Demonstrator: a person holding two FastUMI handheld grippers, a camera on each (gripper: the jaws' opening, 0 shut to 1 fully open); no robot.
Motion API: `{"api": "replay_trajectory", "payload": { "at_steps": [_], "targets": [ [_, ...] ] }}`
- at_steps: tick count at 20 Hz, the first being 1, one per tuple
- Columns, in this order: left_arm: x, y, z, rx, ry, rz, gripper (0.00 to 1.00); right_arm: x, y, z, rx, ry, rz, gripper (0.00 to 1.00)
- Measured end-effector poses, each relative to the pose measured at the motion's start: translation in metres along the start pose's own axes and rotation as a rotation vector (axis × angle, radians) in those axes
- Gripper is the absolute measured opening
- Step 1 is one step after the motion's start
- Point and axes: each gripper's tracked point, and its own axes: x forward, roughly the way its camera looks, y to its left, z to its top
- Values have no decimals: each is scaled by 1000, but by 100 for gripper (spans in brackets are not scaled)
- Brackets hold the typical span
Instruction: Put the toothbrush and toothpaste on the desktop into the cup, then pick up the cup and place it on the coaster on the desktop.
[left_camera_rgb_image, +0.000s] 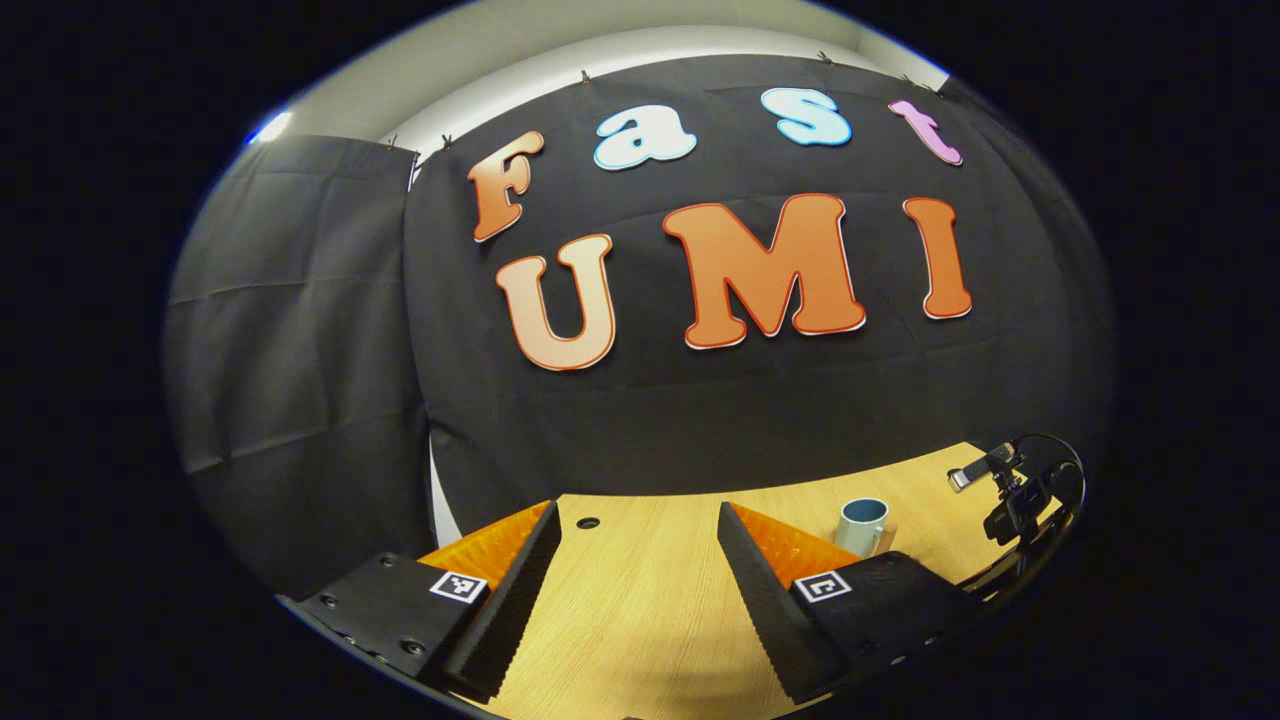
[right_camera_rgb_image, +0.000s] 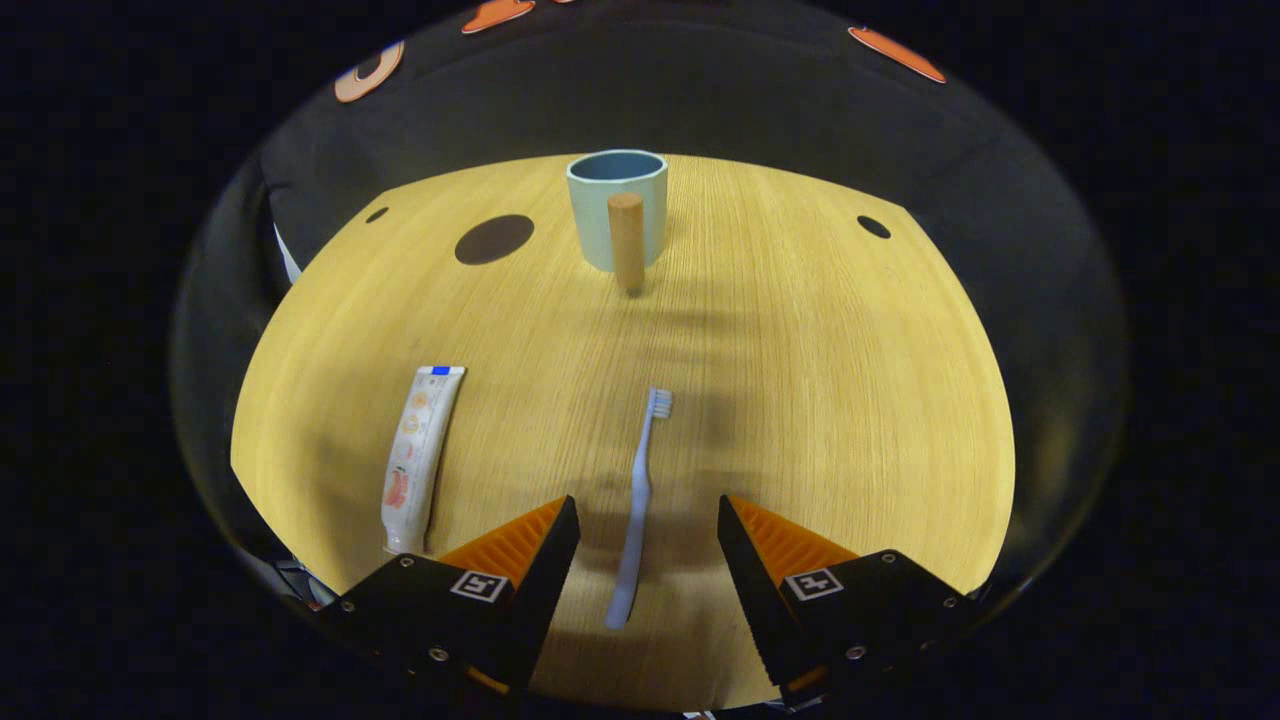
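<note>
Both grippers stood open: the right gripper (right_camera_rgb_image: 648, 525) hung over the toothbrush (right_camera_rgb_image: 638, 505) lying between its fingers; the left gripper (left_camera_rgb_image: 637, 535) held nothing above the bench (left_camera_rgb_image: 640, 610).

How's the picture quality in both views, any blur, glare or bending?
Right gripper view: sharp; fisheye bows the light wooden desktop into a dome, and soft shadows lie beside the pale blue toothbrush. Left gripper view: sharp, and a bright ceiling light flares at upper left.
</note>
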Motion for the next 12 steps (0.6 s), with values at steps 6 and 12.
{"api": "replay_trajectory", "payload": {
  "at_steps": [6,12],
  "targets": [
    [-12,13,-18,8,71,89,96,25,4,-12,-12,128,23,65],
    [-24,11,-27,27,122,147,96,35,0,-8,-17,217,9,43]
  ]
}}
